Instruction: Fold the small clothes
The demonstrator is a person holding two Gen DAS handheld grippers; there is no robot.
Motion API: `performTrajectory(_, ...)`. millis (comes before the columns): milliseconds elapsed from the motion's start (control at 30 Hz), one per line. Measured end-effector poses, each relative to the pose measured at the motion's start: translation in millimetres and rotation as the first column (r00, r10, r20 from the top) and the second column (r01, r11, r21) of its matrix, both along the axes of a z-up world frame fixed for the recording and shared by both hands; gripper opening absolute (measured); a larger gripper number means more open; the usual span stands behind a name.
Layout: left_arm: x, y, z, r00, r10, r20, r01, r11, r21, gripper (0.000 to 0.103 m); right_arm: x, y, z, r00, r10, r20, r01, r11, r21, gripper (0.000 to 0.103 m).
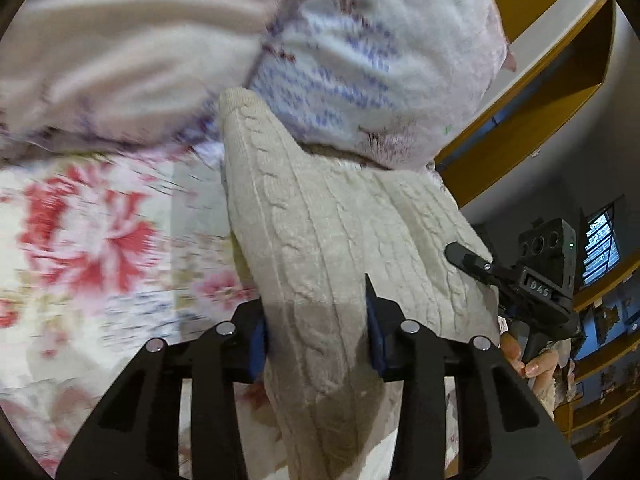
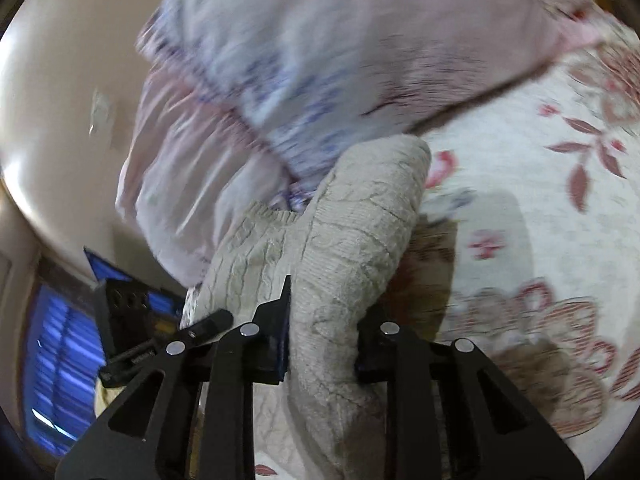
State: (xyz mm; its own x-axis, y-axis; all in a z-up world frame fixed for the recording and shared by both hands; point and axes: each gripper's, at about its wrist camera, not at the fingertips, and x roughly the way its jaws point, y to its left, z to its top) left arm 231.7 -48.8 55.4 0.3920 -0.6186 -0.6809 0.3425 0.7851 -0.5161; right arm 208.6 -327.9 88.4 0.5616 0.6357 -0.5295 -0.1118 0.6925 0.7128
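Above the floral bedspread (image 1: 80, 240), your left gripper (image 1: 320, 332) and right gripper (image 2: 322, 340) each pinch the cream knit garment (image 1: 320, 220), its length stretching away toward the pillow (image 1: 360, 60).

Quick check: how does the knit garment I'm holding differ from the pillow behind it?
The sweater is plain beige cable knit; the pillow is smooth pale fabric with blue and pink print. The sweater is bunched between the fingers of both the left gripper and the right gripper; the pillow is untouched by either. The sweater shows sharp in both views; the pillow is blurred. Both lie over the floral bedspread.
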Motion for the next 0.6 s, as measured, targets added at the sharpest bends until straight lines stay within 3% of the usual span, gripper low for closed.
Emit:
performTrajectory(200,-12.3,79.9,18.1,0.995,0.095,0.039,-0.096,0.995,0.037,0.040,4.8,67.1,1.8,0.994,0.082,0.073,-0.074,0.990,-0.116,0.021)
performTrajectory(267,-9.0,97.9,9.9,0.989,0.142,0.032,-0.144,0.987,0.073,0.041,16.1,95.5,-12.3,0.992,0.117,0.043,-0.107,0.977,-0.184,0.021)
performTrajectory(333,-2.3,115.6,-10.0,0.977,0.215,-0.013,-0.211,0.969,0.131,0.045,27.4,112.5,-33.7,0.991,0.123,-0.045,-0.130,0.964,-0.231,0.022)
performTrajectory(367,0.8,124.4,-23.9,0.970,0.237,-0.056,-0.229,0.967,0.113,0.047,30.4,114.9,-40.1,0.990,0.122,-0.067,-0.135,0.965,-0.226,0.026)
performTrajectory(433,-3.5,134.9,-29.0,0.965,0.251,-0.071,-0.247,0.967,0.060,0.055,30.1,110.6,-41.0,0.990,0.116,-0.077,-0.129,0.973,-0.192,0.026)
performTrajectory(500,-8.3,135.3,-22.4,0.967,0.254,-0.034,-0.251,0.965,0.069,0.059,26.5,102.8,-35.0,0.991,0.111,-0.070,-0.121,0.977,-0.173,0.031)
performTrajectory(600,-17.2,133.6,-11.6,0.962,0.270,0.046,-0.274,0.952,0.133,0.075,21.6,87.5,-26.0,0.997,0.072,-0.042,-0.078,0.984,-0.162,0.035)
